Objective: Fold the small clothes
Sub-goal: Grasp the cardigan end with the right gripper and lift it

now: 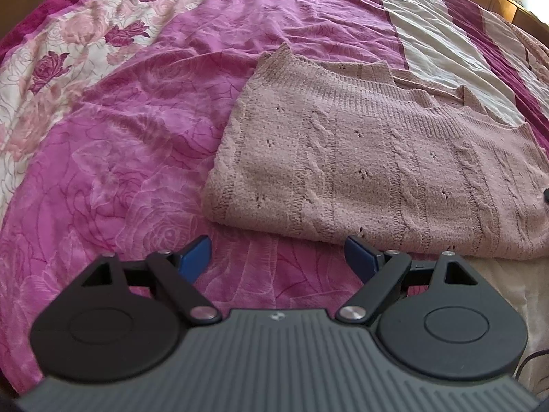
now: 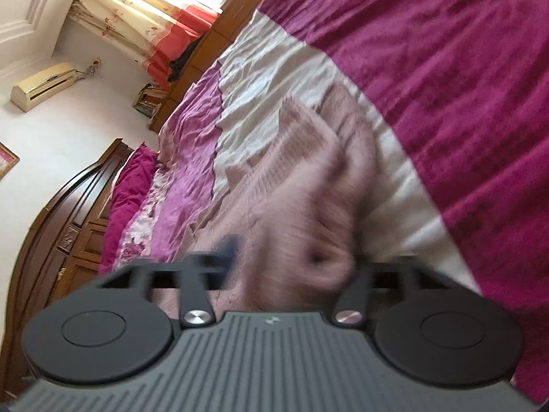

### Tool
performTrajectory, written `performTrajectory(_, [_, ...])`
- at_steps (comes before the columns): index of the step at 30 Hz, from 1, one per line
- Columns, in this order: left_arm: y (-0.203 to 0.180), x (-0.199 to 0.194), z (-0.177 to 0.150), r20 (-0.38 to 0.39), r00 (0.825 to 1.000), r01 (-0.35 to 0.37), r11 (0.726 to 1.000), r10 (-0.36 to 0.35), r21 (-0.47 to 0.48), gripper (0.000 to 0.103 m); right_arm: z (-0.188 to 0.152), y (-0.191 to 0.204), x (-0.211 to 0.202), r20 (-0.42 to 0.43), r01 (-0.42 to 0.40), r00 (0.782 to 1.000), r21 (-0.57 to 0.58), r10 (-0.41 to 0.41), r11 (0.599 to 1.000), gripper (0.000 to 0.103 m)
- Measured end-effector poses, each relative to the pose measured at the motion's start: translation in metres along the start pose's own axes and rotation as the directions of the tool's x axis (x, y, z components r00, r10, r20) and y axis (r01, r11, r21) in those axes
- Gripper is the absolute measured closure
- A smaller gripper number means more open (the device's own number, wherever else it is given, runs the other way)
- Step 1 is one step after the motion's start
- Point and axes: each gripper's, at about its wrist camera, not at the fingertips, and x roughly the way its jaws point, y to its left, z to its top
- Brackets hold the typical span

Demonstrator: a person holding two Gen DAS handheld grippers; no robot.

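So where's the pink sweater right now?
The pink knitted sweater lies folded on the rose-print bedspread, right of centre in the left wrist view, just beyond the open left gripper.

Bedroom with a pink and magenta bedspread

A rose-printed bedspread (image 1: 144, 110) covers the bed, with cream and dark magenta bands on its far right. A carved wooden headboard (image 2: 68, 219) stands at the left, an air conditioner (image 2: 43, 86) hangs on the white wall, and cream-and-red curtains (image 2: 147, 31) frame a bright window.
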Motion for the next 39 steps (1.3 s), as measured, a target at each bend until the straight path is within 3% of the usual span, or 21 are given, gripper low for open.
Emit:
performTrajectory(21, [0.025, -0.009, 0.012, 0.02, 0.999, -0.026, 0.998, 0.027, -0.053, 0.017, -0.002, 0.029, -0.011, 0.073, -0.025, 0.997, -0.05, 0.028, 0.998, 0.076])
performTrajectory(39, [0.034, -0.012, 0.034, 0.047, 0.999, -0.019, 1.0, 0.018, 0.011, 0.017, -0.006, 0.083, -0.013, 0.075, -0.035, 0.996, -0.156, 0.047, 0.987, 0.078])
